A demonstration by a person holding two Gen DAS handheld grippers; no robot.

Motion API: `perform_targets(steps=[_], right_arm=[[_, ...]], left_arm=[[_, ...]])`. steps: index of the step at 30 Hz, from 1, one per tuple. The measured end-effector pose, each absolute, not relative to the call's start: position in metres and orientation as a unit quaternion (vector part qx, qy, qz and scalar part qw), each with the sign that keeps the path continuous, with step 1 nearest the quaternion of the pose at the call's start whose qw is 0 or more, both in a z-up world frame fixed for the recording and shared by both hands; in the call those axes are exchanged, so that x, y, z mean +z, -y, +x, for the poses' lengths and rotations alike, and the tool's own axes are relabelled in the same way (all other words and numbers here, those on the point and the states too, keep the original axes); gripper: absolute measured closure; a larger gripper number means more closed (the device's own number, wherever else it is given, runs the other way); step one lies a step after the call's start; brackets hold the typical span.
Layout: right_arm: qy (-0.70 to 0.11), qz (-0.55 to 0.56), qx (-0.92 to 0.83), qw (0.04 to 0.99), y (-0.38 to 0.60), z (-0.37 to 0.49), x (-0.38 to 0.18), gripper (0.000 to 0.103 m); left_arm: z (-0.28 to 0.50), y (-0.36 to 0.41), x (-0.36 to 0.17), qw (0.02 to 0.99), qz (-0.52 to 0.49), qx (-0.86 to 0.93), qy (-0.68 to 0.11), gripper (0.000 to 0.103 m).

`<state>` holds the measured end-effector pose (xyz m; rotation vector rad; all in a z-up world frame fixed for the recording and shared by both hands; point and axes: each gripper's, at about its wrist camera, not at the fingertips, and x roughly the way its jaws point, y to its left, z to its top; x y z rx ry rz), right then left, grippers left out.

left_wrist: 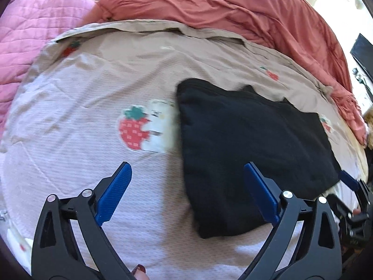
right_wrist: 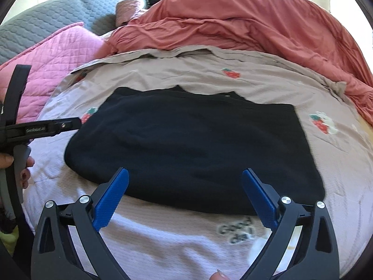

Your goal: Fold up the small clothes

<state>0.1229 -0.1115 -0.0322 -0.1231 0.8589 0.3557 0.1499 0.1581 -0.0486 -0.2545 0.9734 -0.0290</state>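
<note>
Both grippers stand wide open with nothing between their pads: my left gripper [left_wrist: 187, 192] hangs over the bedspread [left_wrist: 77, 107] at the garment's near left corner, my right gripper [right_wrist: 185, 197] over its near edge. The black garment [right_wrist: 186, 149] lies flat on the bed as a rough rectangle, about 12 o'clock from the right gripper and 2 o'clock from the left. I judge one fold laid down and released. Next I would need to grip one side edge with both and carry it across. The bedspread reads "Good day!" [right_wrist: 236, 231] at 5 o'clock; the left gripper's arm [right_wrist: 35, 129] carries small lettering, too blurred to read surely.
</note>
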Motion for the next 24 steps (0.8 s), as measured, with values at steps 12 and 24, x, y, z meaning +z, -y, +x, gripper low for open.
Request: perform_targets(steps=[12,24], right_arm=[[-0.492,-0.094,0.177,0.847,0.057,0.145,-0.083,0.006],[-0.405,-0.142,0.227,0.874,0.043,0.116,-0.042,0.006]], left_arm=[[0.154,-0.170,-0.062,0.864,-0.144,-0.003,-0.482,0.013],[0.154,-0.195,-0.042,0.877,-0.162,0.023,-0.452,0.009]])
